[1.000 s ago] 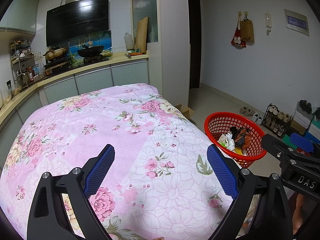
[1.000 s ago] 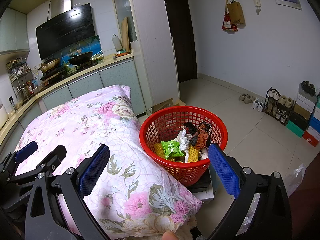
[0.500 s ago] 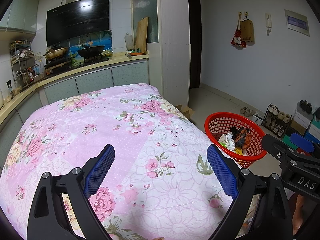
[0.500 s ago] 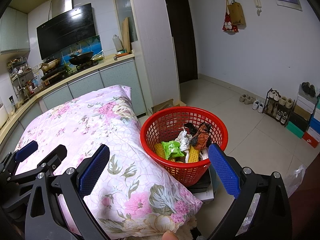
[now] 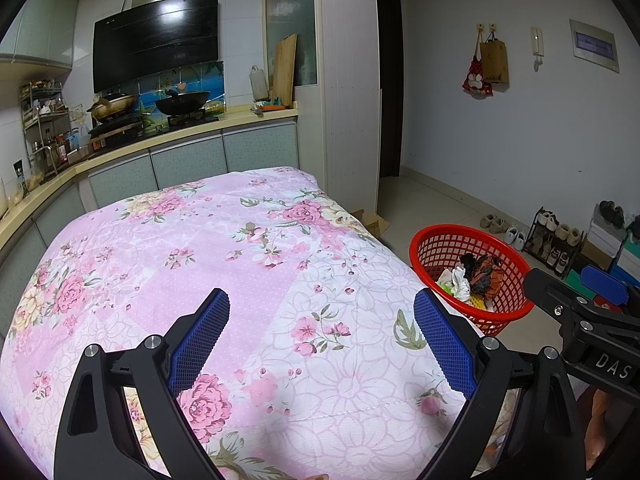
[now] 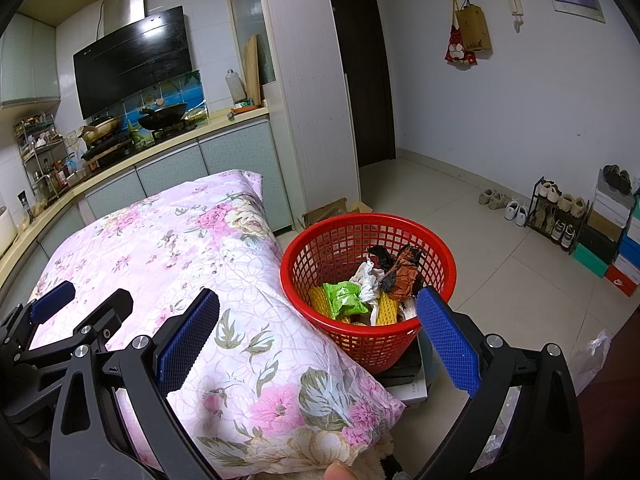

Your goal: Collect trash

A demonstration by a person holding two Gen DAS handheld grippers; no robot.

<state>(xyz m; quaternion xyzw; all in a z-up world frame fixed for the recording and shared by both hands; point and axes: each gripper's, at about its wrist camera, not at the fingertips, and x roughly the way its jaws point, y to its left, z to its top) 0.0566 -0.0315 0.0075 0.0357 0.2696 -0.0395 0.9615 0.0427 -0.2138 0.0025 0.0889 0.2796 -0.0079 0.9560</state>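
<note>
Both grippers hang over the floral quilt (image 5: 248, 264), fingers spread wide and holding nothing — the left gripper (image 5: 322, 334) above its middle, the right gripper (image 6: 318, 332) at its edge. The red basket (image 6: 320, 240) sits just beside the quilt, holding the trash (image 6: 372, 284) — green wrapper, white paper, yellow netting.

I see the flowered quilt (image 5: 248, 264) bare from edge to edge under my left gripper (image 5: 322, 338), so nothing blocks it. Off its right edge, the red basket (image 6: 404, 224) gapes upward, half-full of trash (image 6: 372, 284), beneath my right gripper (image 6: 318, 336).
</note>
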